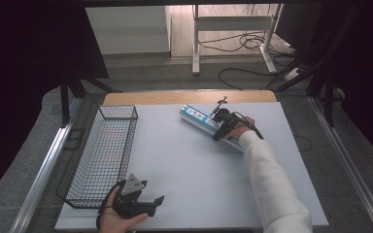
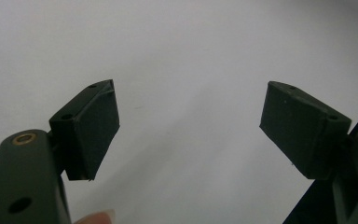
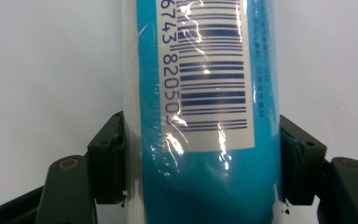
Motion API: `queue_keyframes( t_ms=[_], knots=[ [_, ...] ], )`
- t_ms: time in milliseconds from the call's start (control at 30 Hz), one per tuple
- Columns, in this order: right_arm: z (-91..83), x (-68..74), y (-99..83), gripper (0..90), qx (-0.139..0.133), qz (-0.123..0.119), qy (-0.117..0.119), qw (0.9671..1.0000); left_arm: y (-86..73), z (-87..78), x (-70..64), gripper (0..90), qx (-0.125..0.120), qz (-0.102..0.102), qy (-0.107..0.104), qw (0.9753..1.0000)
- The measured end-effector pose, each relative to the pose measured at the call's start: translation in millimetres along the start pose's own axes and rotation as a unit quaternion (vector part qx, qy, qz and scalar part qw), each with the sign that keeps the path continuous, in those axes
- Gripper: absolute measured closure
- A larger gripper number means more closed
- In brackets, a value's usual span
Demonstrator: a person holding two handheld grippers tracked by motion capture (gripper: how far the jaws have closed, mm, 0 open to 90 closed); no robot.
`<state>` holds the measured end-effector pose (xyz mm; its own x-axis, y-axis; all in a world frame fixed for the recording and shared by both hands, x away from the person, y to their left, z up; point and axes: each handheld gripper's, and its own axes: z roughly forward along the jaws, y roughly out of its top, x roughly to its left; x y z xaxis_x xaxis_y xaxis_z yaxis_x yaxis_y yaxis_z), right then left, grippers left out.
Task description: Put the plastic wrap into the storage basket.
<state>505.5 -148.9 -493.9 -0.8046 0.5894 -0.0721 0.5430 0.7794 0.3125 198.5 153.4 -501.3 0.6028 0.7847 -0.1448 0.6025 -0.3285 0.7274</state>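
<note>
High view: a pale grey desk [image 1: 189, 179] carries a black wire basket [image 1: 104, 153] along its left edge, reaching from near the far left corner down toward the near left corner; a long blue tube [image 1: 199, 119] wrapped in clear film lies flat on the far half of the desk, slanting from the far middle toward the right edge; the right gripper [image 1: 222, 127] sits on the tube partway along its length, held by the right hand [image 1: 238, 130] on a white-sleeved arm [image 1: 272, 189] that comes in from the near right corner; the left gripper [image 1: 150, 204] rests low by the near edge of the desk, just beside the near end of the basket, with the grey three-cornered plate [image 1: 132, 185] on top and the left hand [image 1: 119, 221] under it. Right gripper view: the tube [image 3: 205, 140] runs up between the two jaws, its barcode label [image 3: 207, 70] facing the camera; both pads press against its sides, so the jaws are closed around it. Left gripper view: the left gripper [image 2: 189, 126] has its jaws spread wide with nothing between them but bare desk surface [image 2: 182, 46]; a fingertip [image 2: 95, 217] shows at the bottom edge.
</note>
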Motion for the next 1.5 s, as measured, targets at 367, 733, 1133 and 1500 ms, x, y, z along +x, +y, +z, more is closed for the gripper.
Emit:
queue_keyframes(
  t_ms=[367, 733, 1133, 1500],
  knots=[
    [-17.8, 5.7, -1.2, 32.9, -0.011, 0.013, -0.003, 0.9998, 1.0, -1.8, -1.6, 20.8, -0.009, 0.004, -0.003, 1.0],
    [-56.4, 16.8, -18.9, 32.8, -0.056, 0.066, 0.029, 0.9958, 2.1, 1.5, -4.1, 20.6, -0.007, 0.003, -0.009, 0.9999],
    [-86.9, 44.7, -47.0, 32.8, -0.082, 0.074, 0.075, 0.991, 6.0, 5.4, -9.0, 20.7, -0.006, 0.003, -0.017, 0.9998],
    [-104.9, 71.3, -77.3, 32.8, -0.119, 0.103, 0.125, 0.9796, 11.4, 9.1, -10.1, 18.5, -0.014, -0.018, -0.031, 0.9993]
  ],
)
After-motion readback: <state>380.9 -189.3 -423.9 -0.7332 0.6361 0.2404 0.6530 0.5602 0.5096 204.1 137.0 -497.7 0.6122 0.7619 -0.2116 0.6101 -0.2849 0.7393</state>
